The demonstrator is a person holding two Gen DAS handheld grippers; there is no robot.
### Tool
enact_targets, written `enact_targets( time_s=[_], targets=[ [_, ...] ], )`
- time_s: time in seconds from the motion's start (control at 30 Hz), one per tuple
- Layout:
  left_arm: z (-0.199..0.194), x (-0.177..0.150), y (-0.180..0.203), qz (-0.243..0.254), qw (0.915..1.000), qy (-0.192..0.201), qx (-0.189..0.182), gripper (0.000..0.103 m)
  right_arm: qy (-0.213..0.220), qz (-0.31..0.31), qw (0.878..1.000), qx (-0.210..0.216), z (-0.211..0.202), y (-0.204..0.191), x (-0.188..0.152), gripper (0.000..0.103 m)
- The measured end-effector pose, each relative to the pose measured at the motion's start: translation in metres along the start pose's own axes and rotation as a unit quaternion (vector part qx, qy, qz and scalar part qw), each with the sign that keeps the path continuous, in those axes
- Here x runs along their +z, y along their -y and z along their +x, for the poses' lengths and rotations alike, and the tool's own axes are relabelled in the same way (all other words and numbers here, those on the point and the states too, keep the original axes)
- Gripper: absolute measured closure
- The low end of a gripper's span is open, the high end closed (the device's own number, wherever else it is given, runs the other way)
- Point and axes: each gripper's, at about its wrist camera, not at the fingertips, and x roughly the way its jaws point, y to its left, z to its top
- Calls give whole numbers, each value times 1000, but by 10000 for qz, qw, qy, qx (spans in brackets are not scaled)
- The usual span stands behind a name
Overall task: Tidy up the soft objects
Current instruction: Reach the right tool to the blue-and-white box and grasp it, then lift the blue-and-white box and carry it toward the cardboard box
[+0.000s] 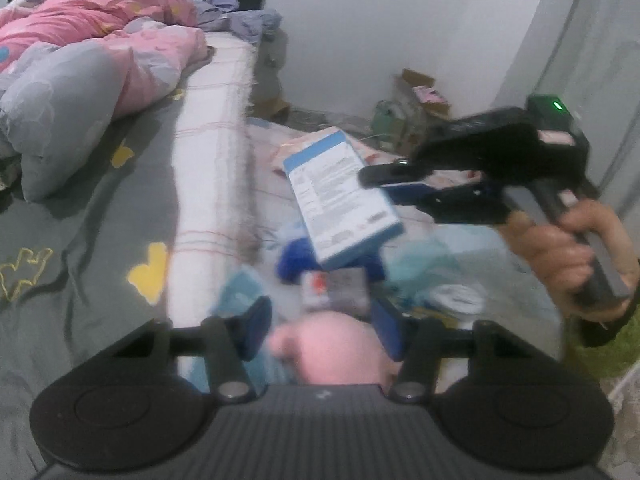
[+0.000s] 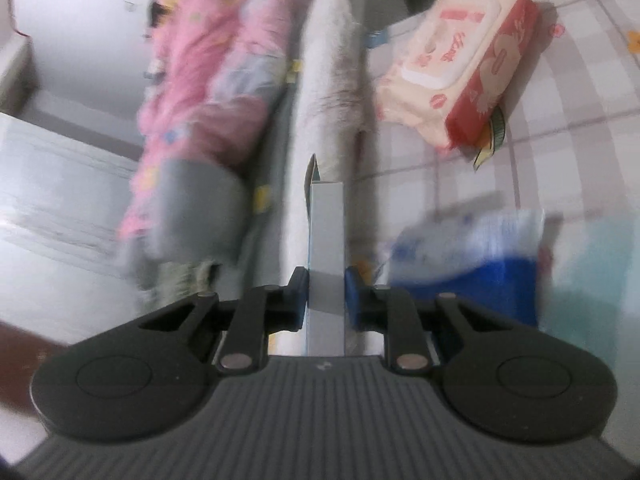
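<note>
Nearest you, your left gripper [image 1: 320, 330] has its jaws about halfway apart around a soft pink object [image 1: 336, 354]; whether the pads press on it is blurred. Your right gripper [image 2: 326, 294] is clamped on a thin blue-and-white box [image 2: 326, 240], one blue pad against each narrow face. In the left wrist view that box [image 1: 340, 200] hangs tilted above a pile of soft items [image 1: 404, 276] on the checked mat [image 2: 580, 92], with your right hand [image 1: 568, 256] gripping the tool's handle. Farther out, a pink-and-red wipes pack [image 2: 464, 64] lies on the mat, beside the white fringed bed edge [image 1: 212, 168]. Farthest, a pink quilt [image 1: 100, 28] is heaped on the grey bed [image 1: 92, 216].
</note>
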Motion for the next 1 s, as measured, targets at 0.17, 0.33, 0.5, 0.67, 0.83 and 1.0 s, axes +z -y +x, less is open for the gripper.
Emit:
enact_targets(
  time_s=[0.17,0.33,0.5,0.67,0.83,1.0],
  targets=[
    [-14,-25,16,19,9994,-110,-317,47,-326,-62,9987,377,-50,8,-53,84],
    [7,-45,26,-169,9976,-478,-477,54,-709,94,9974,49,-46,45,-85,82],
    [32,-54,33,-253,9958,-727,-492,61,-705,-349,9957,-498,-47,49,-90,81],
    [47,-49,34,-307,9959,-718,-446,56,-691,-597,9943,-547,-51,44,-95,80],
    [56,-44,34,-396,9964,-681,-319,53,-643,-506,9955,-470,-45,48,-96,80],
    [49,-39,31,-389,9967,-641,-315,49,-570,-424,9963,-481,-45,50,-93,80]
  ],
)
